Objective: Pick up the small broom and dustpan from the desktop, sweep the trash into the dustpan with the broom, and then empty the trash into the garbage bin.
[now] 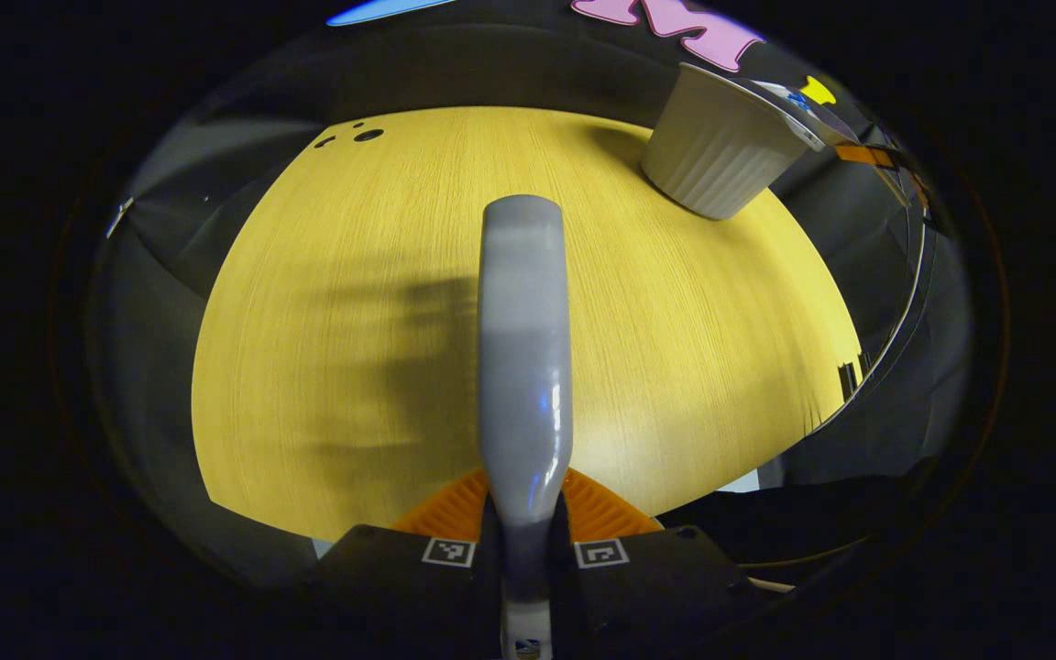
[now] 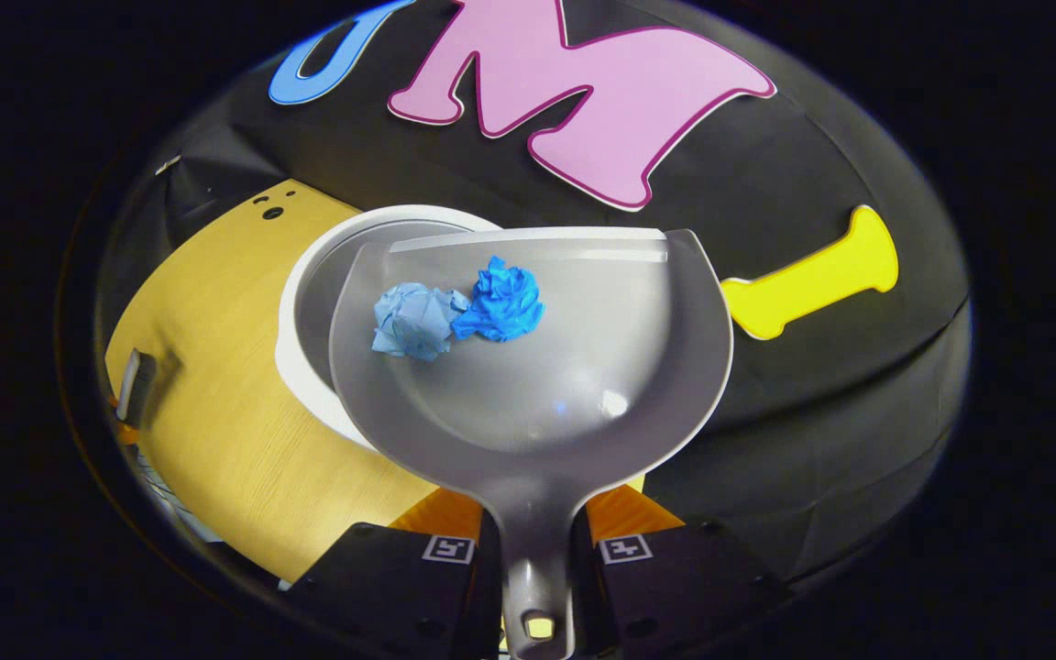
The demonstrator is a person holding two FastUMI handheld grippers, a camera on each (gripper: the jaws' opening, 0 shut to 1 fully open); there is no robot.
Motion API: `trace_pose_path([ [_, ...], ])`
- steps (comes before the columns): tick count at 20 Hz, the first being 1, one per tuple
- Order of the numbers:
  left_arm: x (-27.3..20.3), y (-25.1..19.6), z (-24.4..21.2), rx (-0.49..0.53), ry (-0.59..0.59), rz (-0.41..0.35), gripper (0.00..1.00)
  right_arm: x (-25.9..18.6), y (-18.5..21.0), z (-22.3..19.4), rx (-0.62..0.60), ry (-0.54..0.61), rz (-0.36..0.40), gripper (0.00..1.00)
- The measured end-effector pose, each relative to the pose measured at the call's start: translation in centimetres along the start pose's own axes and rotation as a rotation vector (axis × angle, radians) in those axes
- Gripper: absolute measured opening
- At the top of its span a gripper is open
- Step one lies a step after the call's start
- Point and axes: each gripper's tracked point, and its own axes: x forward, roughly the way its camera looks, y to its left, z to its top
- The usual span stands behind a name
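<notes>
Now the right tongs (image 2: pixel 535 550) clamp the dustpan (image 2: pixel 537 367) handle, pan stretching straight ahead, two paper wads (image 2: pixel 459 312) near its lip above the garbage bin (image 2: pixel 308 302), while the left tongs (image 1: pixel 526 541) grip the broom (image 1: pixel 524 357).

No readable words, brands or numbers stood on anything here. The only signs were small square black-and-white coded markers, one on each finger block of the left hand-held gripper (image 1: pixel 525 550) and the right hand-held gripper (image 2: pixel 537 548); they carried patterns, not letters. A label on the garbage bin (image 1: pixel 720 147) rim was too small and blurred to read.
</notes>
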Motion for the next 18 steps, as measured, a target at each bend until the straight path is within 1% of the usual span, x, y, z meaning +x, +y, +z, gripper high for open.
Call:
trace_pose_path([
  [1, -0.1, -0.1, 0.1, 0.008, -0.001, 0.005, 0.25, 0.1, 0.2, 0.0, -0.009, -0.004, -0.018, 0.35],
  [2, -0.4, 0.1, 0.2, 0.024, -0.007, 0.004, 0.22, 0.4, 0.2, 0.0, -0.048, -0.014, -0.069, 0.35],
  [3, -0.3, 0.0, 0.2, 0.030, -0.012, 0.002, 0.22, 0.5, 0.0, 0.3, -0.101, -0.033, -0.125, 0.34],
  [4, -0.3, 0.0, 0.2, 0.030, -0.010, -0.004, 0.25, 0.6, -0.1, 0.5, -0.138, -0.046, -0.160, 0.34],
  [5, -0.2, 0.0, 0.2, 0.028, -0.005, -0.010, 0.25, 0.6, -0.2, 0.6, -0.168, -0.054, -0.192, 0.34],
  [10, 0.2, 0.1, -0.1, 0.046, 0.018, -0.012, 0.25, 0.9, -1.1, 1.1, -0.293, -0.066, -0.312, 0.34],
  [12, 0.3, 0.1, -0.3, 0.046, 0.028, -0.021, 0.25, 0.9, -2.0, 1.2, -0.367, -0.073, -0.412, 0.34],
  [14, 0.3, 0.0, -0.4, 0.046, 0.035, -0.029, 0.25, 1.1, -1.9, 1.4, -0.411, -0.081, -0.460, 0.34],
  [15, 0.7, 0.2, -0.4, 0.049, 0.040, -0.033, 0.28, 1.0, -2.0, 1.5, -0.448, -0.088, -0.492, 0.34],
  [16, 0.9, 0.4, -0.4, 0.053, 0.046, -0.035, 0.25, 0.7, -2.0, 1.8, -0.492, -0.098, -0.523, 0.34],
  [17, 1.0, 0.5, -0.4, 0.059, 0.051, -0.036, 0.28, 0.5, -1.7, 2.0, -0.537, -0.110, -0.548, 0.34],
  [18, 1.0, 0.6, -0.4, 0.063, 0.054, -0.036, 0.25, 0.2, -1.4, 2.3, -0.585, -0.126, -0.559, 0.34],
])
